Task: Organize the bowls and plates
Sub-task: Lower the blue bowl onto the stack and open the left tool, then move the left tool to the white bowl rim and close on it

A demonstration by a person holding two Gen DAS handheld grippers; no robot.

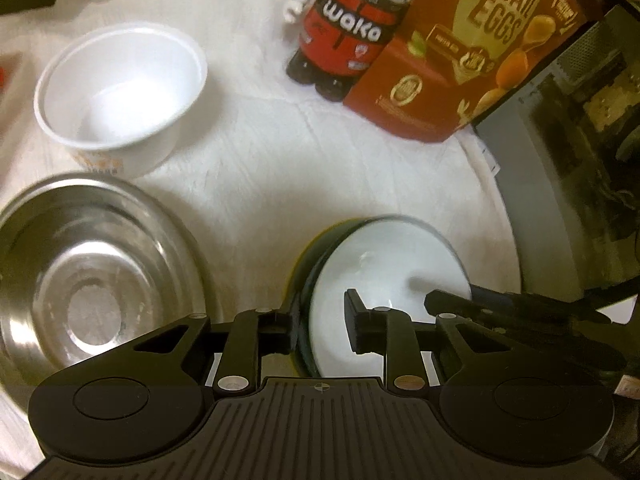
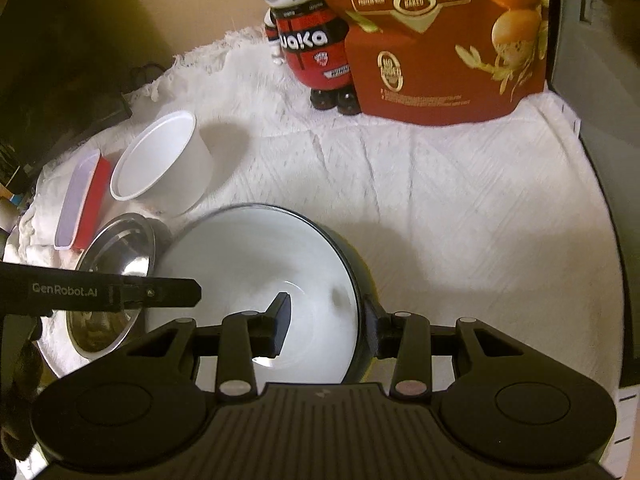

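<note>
The left gripper [image 1: 322,330], seen from its own wrist camera, straddles the near-left rim of the white-lined bowl [image 1: 394,264]: one finger outside the dark wall, one inside, clamped on the rim. The bowl sits directly ahead and slightly right on the white cloth [image 1: 328,168]. A steel bowl [image 1: 92,276] lies just left; a white cup-shaped bowl [image 1: 120,96] farther off.

From the right wrist camera, the right gripper [image 2: 326,330] grips the same bowl's [image 2: 256,272] right rim, one finger inside and one outside. Both hands hold opposite sides, equally near, so a level two-handed lift looks likely.
</note>
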